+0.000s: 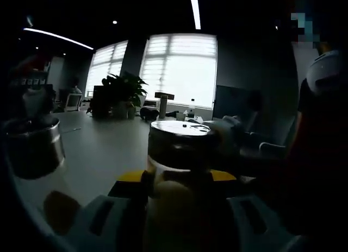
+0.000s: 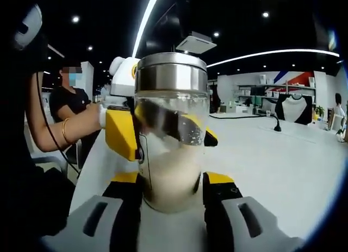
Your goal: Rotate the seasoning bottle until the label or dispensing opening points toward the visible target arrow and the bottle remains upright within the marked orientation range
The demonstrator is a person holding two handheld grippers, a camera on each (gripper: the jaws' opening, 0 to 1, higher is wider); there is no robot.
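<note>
Fingers of your right gripper are clamped on the seasoning bottle, upright on the white worktop. Your left gripper grips the same bottle from the opposite side, its yellow-tipped fingers pressing the glass below the steel cap.

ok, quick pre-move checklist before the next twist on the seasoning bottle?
1. Right gripper on the seasoning bottle: jaws hug the lower glass on both sides. Ok.
2. Left gripper on the same bottle: jaws flank it below the metal cap. Ok.
3. Bottle upright: stands straight in the right gripper view. Ok.
4. Cap seated: sits level on the glass. Ok.
5. Target arrow: none identified. Cannot tell.
6. Label or opening direction: Cannot tell.
</note>
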